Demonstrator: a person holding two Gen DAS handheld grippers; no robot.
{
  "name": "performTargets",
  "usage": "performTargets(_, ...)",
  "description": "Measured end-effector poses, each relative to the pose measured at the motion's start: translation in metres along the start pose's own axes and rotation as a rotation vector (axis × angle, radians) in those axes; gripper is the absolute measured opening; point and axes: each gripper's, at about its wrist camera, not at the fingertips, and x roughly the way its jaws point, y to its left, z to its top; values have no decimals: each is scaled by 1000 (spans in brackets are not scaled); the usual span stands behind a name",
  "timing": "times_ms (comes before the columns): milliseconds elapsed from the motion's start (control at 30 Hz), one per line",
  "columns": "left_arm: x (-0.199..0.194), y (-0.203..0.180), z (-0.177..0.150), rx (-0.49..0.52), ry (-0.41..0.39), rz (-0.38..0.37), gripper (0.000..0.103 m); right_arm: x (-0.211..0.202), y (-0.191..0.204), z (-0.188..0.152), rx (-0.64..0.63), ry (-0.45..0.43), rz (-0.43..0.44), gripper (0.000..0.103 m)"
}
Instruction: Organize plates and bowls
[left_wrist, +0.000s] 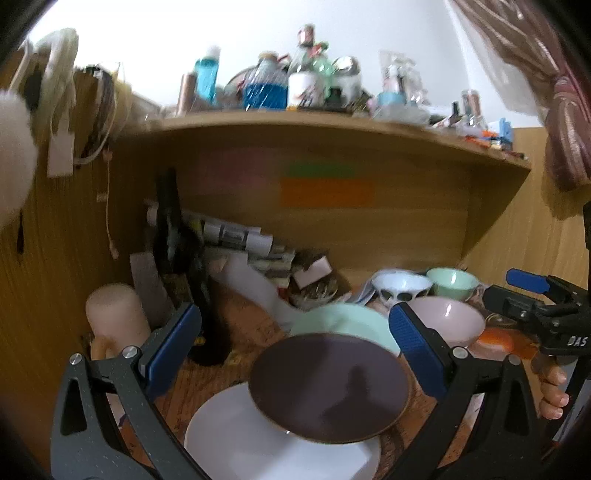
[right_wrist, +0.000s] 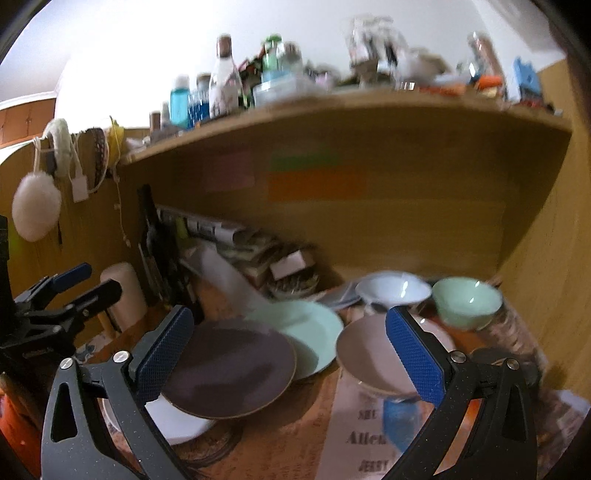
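A dark purple plate (left_wrist: 328, 384) lies tilted on a white plate (left_wrist: 258, 443), and its far edge overlaps a mint green plate (left_wrist: 343, 321). My left gripper (left_wrist: 295, 347) hovers open over them, one finger on each side of the purple plate. Right of the plates are a pink bowl (left_wrist: 447, 321), a white bowl (left_wrist: 400, 286) and a green bowl (left_wrist: 452, 280). My right gripper (right_wrist: 288, 354) is open above the purple plate (right_wrist: 229, 373) and the pink bowl (right_wrist: 369, 358), holding nothing. The mint plate (right_wrist: 306, 332), white bowl (right_wrist: 393, 290) and green bowl (right_wrist: 467, 301) lie beyond it.
A wooden shelf (left_wrist: 332, 125) crowded with bottles overhangs the desk. Stacked papers and boxes (left_wrist: 251, 247) fill the back left, beside a pale cylinder (left_wrist: 114, 314). A printed sheet (right_wrist: 365, 435) lies under the pink bowl. A wooden side panel (right_wrist: 546, 258) closes off the right.
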Motion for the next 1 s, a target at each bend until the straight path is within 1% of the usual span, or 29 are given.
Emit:
performTargets(33,4,3,-3,-2,16,2,103,4,1,-2,-3,15,-1,98)
performTargets(67,7,6,-6,-1,28,4,102,8,2,-5,-6,32,-1,94)
performTargets(133,13,10,-12,6,53,14,94,18,5,-10,-11,70,2,90)
performTargets(167,17,13,-15,9,65,23,92,22,6,-12,-14,86,-1,87)
performTargets(200,20,16,-18,9,81,29,89,28,8,-16,-24,109,-6,81)
performTargets(233,24,19,-21,6,101,33,87,31,8,-19,-29,124,-6,78)
performTargets(267,28,23,-23,1,119,30,86,37,9,-22,-30,152,2,73)
performTargets(333,36,30,-29,-24,164,18,77,48,7,-28,-21,200,22,66)
performTargets(367,41,34,-31,-37,189,11,74,53,6,-31,-19,223,32,59)
performTargets(400,45,37,-34,-48,216,1,67,58,5,-34,-16,244,37,53)
performTargets(433,50,40,-36,-53,238,-10,61,62,4,-36,-14,255,41,51)
performTargets(467,54,42,-38,-56,260,-15,59,66,4,-38,-10,272,49,48)
performTargets(533,62,46,-42,-63,297,-19,55,76,2,-44,1,309,58,48)
performTargets(567,67,48,-44,-68,314,-23,54,80,2,-46,3,317,60,47)
performTargets(633,75,51,-47,-76,349,-36,53,88,1,-51,12,349,63,42)
performTargets(700,83,52,-50,-70,377,-44,49,92,0,-54,19,369,61,41)
performTargets(867,100,53,-56,-61,440,-56,42,101,-3,-55,20,396,56,41)
performTargets(933,106,54,-59,-63,467,-62,36,106,-4,-56,28,409,63,40)
performTargets(1000,111,55,-62,-65,491,-62,34,110,-6,-56,35,423,63,35)
